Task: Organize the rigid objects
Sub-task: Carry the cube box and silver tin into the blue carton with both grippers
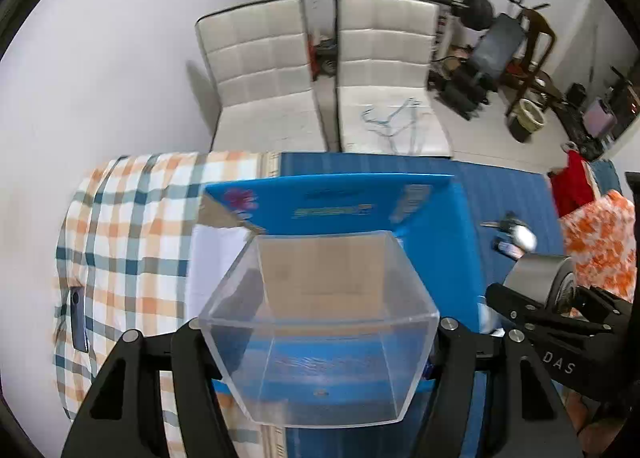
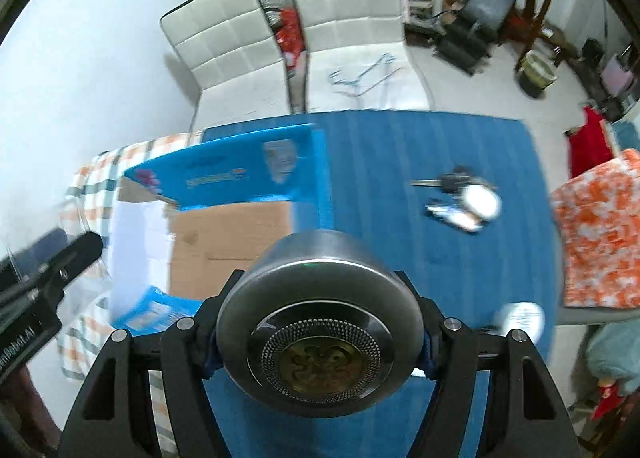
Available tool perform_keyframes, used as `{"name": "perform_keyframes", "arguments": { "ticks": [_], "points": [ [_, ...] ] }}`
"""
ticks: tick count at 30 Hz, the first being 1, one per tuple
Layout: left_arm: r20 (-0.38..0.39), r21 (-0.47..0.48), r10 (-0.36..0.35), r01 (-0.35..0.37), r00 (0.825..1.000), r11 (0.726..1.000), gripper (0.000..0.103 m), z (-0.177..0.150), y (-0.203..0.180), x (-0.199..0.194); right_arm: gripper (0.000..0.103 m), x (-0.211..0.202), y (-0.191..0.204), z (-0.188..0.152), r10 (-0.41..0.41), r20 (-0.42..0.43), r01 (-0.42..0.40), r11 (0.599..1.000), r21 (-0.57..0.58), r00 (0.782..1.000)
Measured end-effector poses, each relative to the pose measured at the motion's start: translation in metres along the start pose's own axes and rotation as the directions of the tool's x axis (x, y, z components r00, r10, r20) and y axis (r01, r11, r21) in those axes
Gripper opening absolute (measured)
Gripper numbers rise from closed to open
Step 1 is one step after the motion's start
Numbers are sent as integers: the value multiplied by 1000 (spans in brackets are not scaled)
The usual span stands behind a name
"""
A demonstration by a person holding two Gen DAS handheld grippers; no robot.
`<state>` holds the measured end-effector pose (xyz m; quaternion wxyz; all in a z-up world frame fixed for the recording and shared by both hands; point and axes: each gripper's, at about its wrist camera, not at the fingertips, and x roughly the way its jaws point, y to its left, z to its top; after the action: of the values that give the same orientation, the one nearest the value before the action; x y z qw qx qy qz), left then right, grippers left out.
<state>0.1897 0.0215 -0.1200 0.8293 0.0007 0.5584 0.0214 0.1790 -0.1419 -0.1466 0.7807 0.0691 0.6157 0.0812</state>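
My left gripper [image 1: 318, 332] is shut on a clear square plastic container [image 1: 320, 322], held tilted above the open blue cardboard box [image 1: 344, 202]. My right gripper [image 2: 318, 332] is shut on a round steel tin [image 2: 320, 322] with an ornate patterned lid, held above the blue mat just right of the box [image 2: 224, 194]. The tin and right gripper also show at the right edge of the left wrist view [image 1: 540, 278]. The left gripper shows at the left edge of the right wrist view [image 2: 48, 270].
Keys with a fob and small items [image 2: 460, 198] lie on the blue mat [image 2: 420, 158]. A white round lid [image 2: 524, 316] lies nearer. A phone [image 1: 78, 318] lies on the checked cloth [image 1: 132, 218]. An orange patterned cushion [image 2: 600, 230] is right. Two white chairs [image 1: 320, 70] stand behind.
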Motion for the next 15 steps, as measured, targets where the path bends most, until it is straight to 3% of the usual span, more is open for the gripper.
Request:
{"name": "perform_keyframes", "arguments": {
  "ticks": [6,15],
  "points": [
    [-126,-29,-29,26,992,999,62,1,46,74,73,90,35,31,-20,-103,19,1000,-3,995],
    [-244,-63,-69,55,967,996,62,1,72,151,73,211,54,59,-72,-224,78,997,18,972]
  ]
}}
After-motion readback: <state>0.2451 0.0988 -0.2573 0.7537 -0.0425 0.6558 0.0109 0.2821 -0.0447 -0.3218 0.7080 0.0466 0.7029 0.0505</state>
